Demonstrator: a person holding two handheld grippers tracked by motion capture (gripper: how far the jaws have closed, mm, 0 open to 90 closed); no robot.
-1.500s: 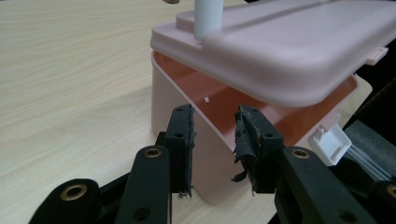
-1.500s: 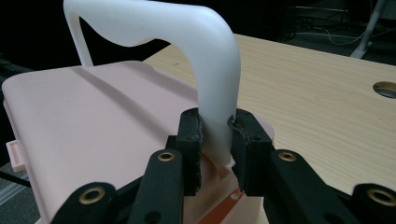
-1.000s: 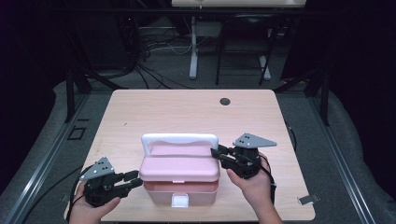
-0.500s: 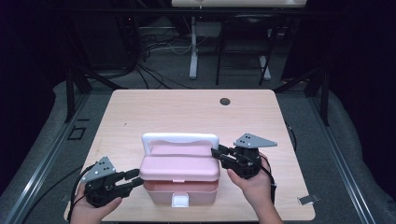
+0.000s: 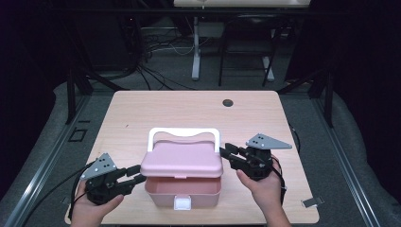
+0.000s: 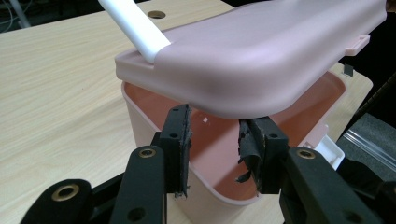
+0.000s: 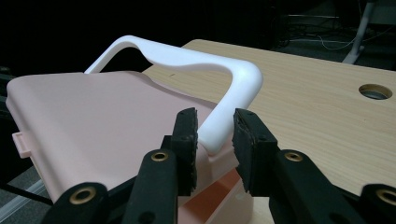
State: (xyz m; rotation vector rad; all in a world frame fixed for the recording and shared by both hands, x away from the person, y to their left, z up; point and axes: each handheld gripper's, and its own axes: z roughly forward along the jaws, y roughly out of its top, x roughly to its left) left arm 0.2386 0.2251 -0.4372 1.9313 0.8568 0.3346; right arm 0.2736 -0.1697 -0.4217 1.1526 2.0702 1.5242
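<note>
A pink box [image 5: 182, 189] sits near the front edge of the wooden table [image 5: 189, 111], roughly at its middle from left to right, with its pink lid [image 5: 183, 158] raised off the front rim so that the inside of the box shows below it. A white handle [image 5: 184, 135] runs along the far side of the lid, and a small white latch [image 5: 182, 203] sits on the box's front wall.

The left gripper [image 5: 137, 175] reaches in from the left at the lid's near left corner. In the left gripper view its two black jaws stand partly apart just under the lid's [image 6: 252, 51] rounded edge, over the rim of the box [image 6: 154, 140]; the pads [image 6: 180, 135] do not visibly press on anything (the right-hand pad is frayed), so it holds nothing, and its jaws have just been opening a little.

The right gripper [image 5: 227, 152] comes in from the right at the lid's far right corner. In the right gripper view the end of the handle [image 7: 233, 102] passes between its jaws, which have just been opening; a gap shows between the handle and the right pad [image 7: 245, 135], while at the left pad I cannot tell contact. It has no firm hold on the handle
</note>
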